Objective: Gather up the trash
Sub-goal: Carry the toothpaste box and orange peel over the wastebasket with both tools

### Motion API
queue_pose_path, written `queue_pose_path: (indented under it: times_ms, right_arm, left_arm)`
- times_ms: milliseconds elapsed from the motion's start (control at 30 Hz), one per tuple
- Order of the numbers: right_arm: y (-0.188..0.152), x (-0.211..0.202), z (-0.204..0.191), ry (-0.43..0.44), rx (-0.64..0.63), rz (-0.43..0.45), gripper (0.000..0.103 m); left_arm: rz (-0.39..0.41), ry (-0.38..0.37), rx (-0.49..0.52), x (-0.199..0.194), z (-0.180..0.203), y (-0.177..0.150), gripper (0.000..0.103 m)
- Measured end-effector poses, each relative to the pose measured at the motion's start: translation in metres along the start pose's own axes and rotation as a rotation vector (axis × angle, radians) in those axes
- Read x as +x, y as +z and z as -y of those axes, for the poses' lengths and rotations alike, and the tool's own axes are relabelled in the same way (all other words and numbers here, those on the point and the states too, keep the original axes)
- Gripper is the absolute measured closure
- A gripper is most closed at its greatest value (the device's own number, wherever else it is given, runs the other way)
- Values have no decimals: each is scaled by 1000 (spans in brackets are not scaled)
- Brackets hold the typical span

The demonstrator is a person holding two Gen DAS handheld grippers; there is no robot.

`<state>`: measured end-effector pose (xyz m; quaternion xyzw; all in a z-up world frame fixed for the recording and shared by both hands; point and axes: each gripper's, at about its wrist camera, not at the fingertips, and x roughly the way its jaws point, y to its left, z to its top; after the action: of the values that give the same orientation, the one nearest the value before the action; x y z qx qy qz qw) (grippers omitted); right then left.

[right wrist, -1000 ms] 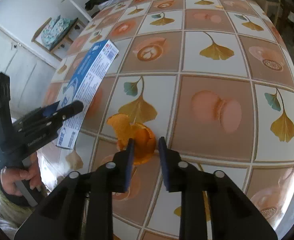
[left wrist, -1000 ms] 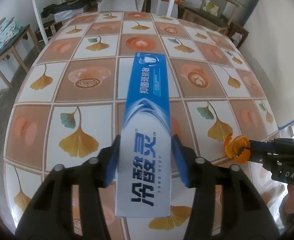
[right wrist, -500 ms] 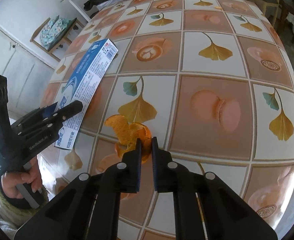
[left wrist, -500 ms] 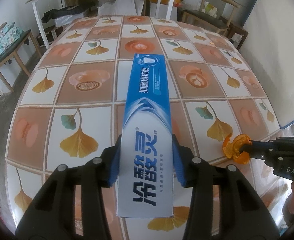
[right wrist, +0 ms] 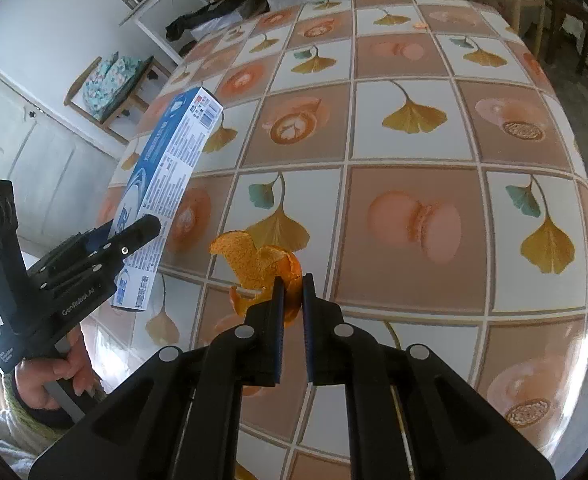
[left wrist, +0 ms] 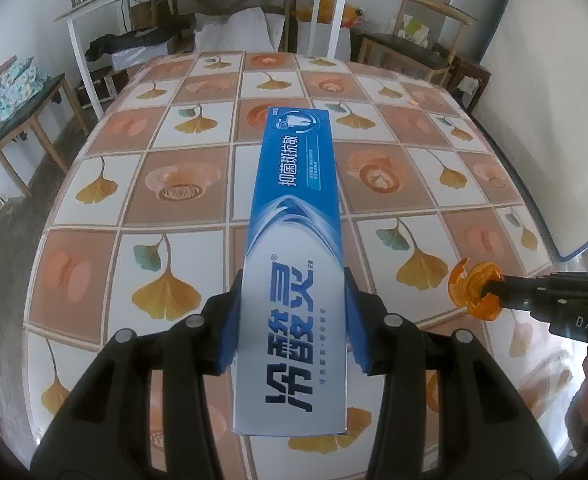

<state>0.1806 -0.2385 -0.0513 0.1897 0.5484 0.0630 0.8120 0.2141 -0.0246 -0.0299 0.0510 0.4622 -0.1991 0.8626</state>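
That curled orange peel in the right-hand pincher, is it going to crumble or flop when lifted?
The orange peel probably weighs little: it is a thin, hollow curl. It may flex or tear, since the right gripper pinches only one edge. Its curled lobes stand free, so it likely holds shape rather than drooping.

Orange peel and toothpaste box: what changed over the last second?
The right hand-held gripper has just been closing and now pinches the orange peel, which a second ago sat between open fingers on the table. The toothpaste box tilted up at its far end. The left hand-held gripper stays clamped on it.
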Motion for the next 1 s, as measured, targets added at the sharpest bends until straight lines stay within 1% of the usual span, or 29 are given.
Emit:
queue_pose_path:
  times_ms: [333, 433, 533, 633, 733, 800, 900, 933, 967, 1000]
  right_arm:
    - [-10, -27, 7, 22, 22, 58, 94]
    - [-16, -39, 14, 32, 38, 86, 94]
    - [-24, -60, 27, 37, 68, 138, 94]
    - [-34, -88, 47, 26, 112, 203, 94]
    - [-50, -118, 69, -12, 161, 274, 94]
    - [-69, -146, 91, -50, 213, 335, 94]
    - [-101, -182, 130, -112, 303, 410, 94]
    - [-112, -191, 142, -130, 335, 428, 94]
    - [-130, -202, 161, -154, 385, 450, 94]
    - [-139, -206, 171, -166, 415, 459, 94]
  left_arm:
    - [53, 15, 31, -26, 17, -2, 60]
    - [72, 11, 48, -38, 27, -2, 60]
    - [92, -3, 75, -49, 42, -2, 60]
    - [122, -59, 122, -66, 69, 1, 60]
    - [147, -119, 187, -77, 101, 5, 60]
    - [147, -196, 230, -83, 129, 9, 60]
    - [118, -315, 289, -86, 174, 14, 60]
    - [100, -357, 306, -85, 190, 14, 60]
    - [71, -410, 324, -82, 209, 14, 60]
    - [38, -454, 336, -78, 226, 13, 60]
